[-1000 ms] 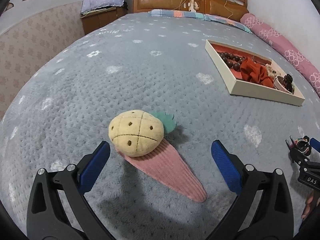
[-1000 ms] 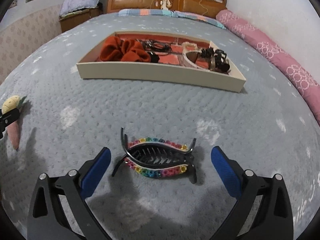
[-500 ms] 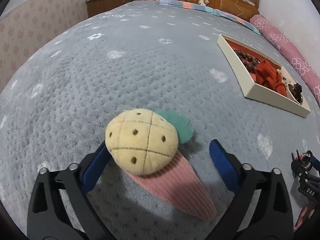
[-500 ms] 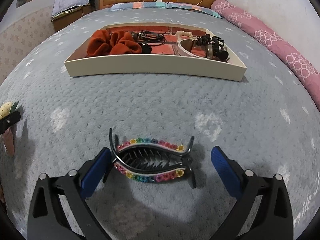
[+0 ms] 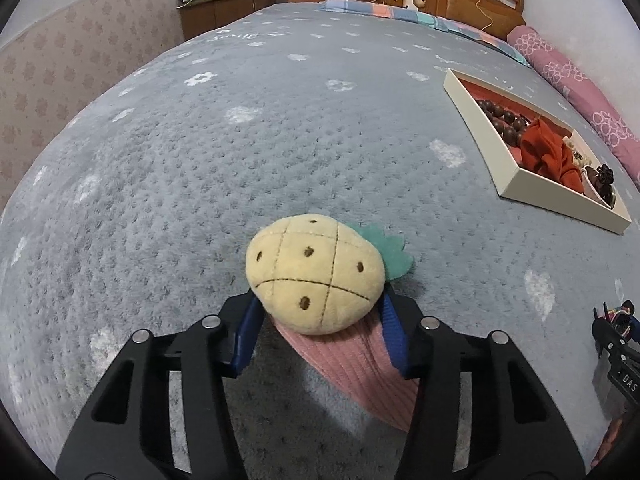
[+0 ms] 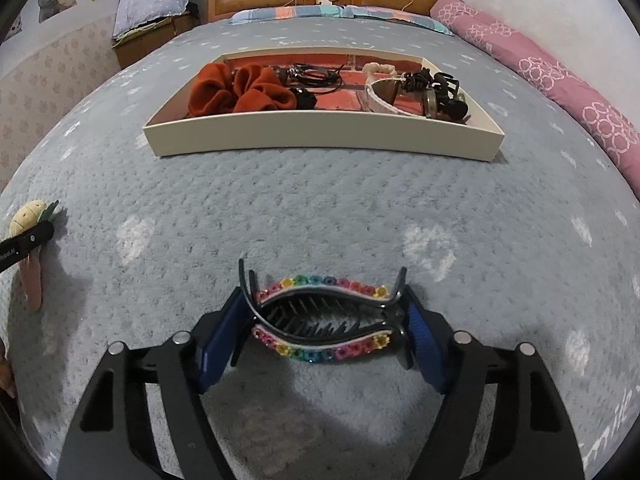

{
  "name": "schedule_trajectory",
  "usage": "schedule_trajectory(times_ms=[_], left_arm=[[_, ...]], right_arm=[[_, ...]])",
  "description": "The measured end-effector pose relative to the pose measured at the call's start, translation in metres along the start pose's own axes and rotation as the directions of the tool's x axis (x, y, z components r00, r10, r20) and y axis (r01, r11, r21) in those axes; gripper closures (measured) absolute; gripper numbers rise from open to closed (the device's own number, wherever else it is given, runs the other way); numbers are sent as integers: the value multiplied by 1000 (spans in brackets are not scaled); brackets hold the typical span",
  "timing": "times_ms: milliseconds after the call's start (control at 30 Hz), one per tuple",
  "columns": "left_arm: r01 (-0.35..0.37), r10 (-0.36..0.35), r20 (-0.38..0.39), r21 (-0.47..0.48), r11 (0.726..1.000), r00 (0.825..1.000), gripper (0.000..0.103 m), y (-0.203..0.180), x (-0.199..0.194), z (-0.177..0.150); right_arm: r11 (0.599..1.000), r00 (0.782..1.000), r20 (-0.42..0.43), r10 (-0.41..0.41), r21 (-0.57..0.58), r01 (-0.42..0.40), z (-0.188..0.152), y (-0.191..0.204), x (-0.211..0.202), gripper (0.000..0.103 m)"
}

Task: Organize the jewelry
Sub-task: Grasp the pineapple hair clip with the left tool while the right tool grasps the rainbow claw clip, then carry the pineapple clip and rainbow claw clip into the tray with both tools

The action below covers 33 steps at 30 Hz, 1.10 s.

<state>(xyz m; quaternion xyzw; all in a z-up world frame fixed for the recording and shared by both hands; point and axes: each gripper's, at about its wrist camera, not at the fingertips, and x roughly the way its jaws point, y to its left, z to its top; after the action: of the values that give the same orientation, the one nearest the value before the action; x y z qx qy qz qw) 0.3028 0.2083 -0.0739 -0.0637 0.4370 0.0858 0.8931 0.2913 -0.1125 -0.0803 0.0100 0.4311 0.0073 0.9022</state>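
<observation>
Two grasps have been closed within the last second. The left tongs [image 5: 318, 332], seen gaping wide around it a second ago, are now drawn narrow onto the plush yellow pineapple hair clip with its pink ribbed backing [image 5: 316, 276]; the blue pads [image 5: 248, 336] are pressed at its sides. The right tongs [image 6: 320, 328], likewise wide earlier, are now clamped across the ends of the black claw clip trimmed with rainbow flowers [image 6: 320, 316]. Both pieces appear to rest on the grey fleece bedspread [image 6: 320, 200], though lift cannot be judged here. The cream tray with red lining [image 6: 320, 136], already holding a rust scrunchie [image 6: 240, 92], is left well apart, so carrying is judged next.
</observation>
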Motion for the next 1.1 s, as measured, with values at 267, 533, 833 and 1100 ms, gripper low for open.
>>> schedule_trajectory(times_ms=[267, 533, 833, 1100], left_arm=[[48, -48, 10, -24, 999, 999, 59, 3, -9, 1], [81, -84, 93, 34, 996, 992, 59, -34, -47, 21], [167, -184, 154, 113, 979, 971, 59, -123, -55, 78], [218, -234, 122, 132, 967, 965, 59, -197, -13, 136]], right_arm=[[1000, 1000, 13, 20, 16, -20, 3, -8, -4, 30], [999, 997, 67, 22, 29, -24, 30, -31, -17, 30], [1000, 987, 161, 27, 6, -28, 103, -63, -26, 30], [998, 977, 207, 58, -10, -57, 180, -85, 1, 30]])
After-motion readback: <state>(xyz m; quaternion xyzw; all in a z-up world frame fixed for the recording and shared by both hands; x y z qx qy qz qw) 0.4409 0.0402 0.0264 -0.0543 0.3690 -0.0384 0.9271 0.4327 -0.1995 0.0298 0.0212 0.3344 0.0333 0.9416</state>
